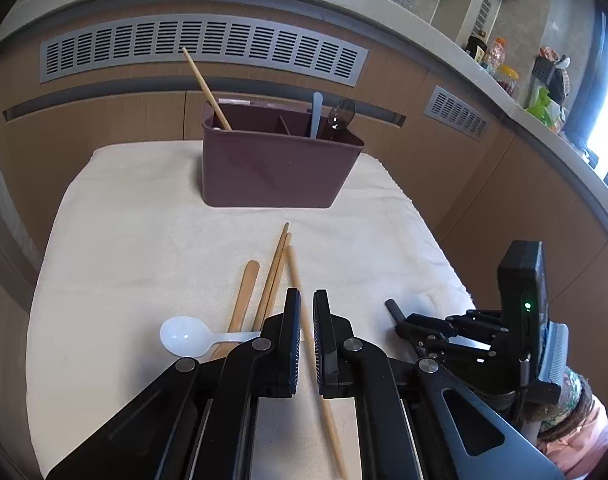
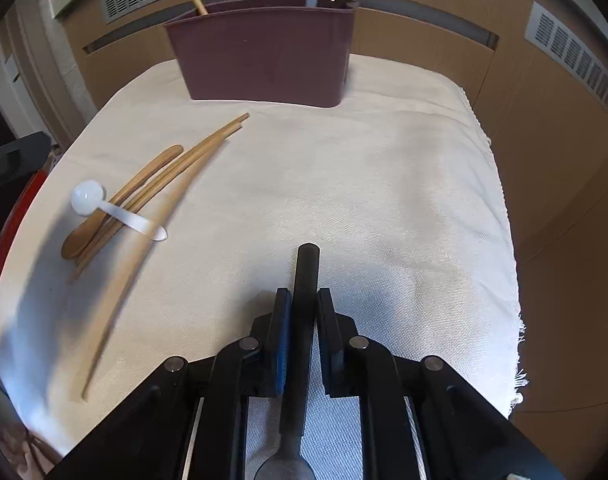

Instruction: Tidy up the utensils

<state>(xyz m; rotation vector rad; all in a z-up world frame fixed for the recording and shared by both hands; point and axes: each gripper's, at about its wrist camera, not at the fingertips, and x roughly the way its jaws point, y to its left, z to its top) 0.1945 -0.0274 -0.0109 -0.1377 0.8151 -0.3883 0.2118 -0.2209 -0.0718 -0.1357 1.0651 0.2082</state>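
Between my right gripper's (image 2: pixel 304 300) pads sat a black-handled spoon (image 2: pixel 306 276), clamped, handle pointing toward the utensil caddy (image 2: pixel 264 56). My left gripper (image 1: pixel 307 304) pinched a wooden chopstick (image 1: pixel 294 268) lengthwise, tip toward the caddy.

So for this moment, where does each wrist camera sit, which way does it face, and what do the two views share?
Left wrist: on the left gripper, looking down and forward at the brown caddy; its fingers are shut on a wooden chopstick; the right gripper shows at right.
Right wrist: on the right gripper, tilted steeply over the white cloth; its fingers grip a black-handled spoon.
Shared: caddy, cloth, white plastic spoon, loose chopsticks.
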